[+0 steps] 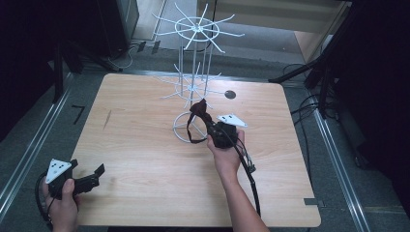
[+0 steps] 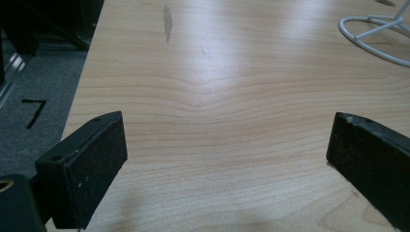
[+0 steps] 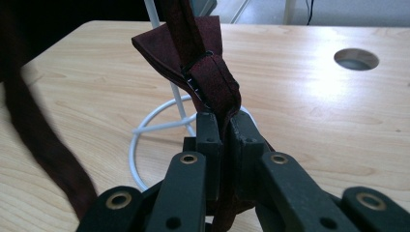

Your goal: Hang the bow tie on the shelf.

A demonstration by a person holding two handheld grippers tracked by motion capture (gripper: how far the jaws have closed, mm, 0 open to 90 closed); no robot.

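Bow tie (image 3: 193, 58): soft, light, floppy cloth w/ trailing strap, held just above the white wire rack (image 1: 193, 87) base. Right gripper (image 3: 223, 125) clamped on its knot, prob. the best hold. Left gripper (image 2: 227, 159) wide open, idle at table (image 1: 145, 159) edge.

Dark maroon bow tie (image 3: 203, 67) pinched in the right gripper (image 3: 225, 121)

Its knot rises upright above the clamped jaws, wings spread behind; the strap loops down beside the white wire rack's (image 1: 191, 72) base ring.

tools (image 1: 227, 133): black, brass rivets | grey three-cornered plates | black cables
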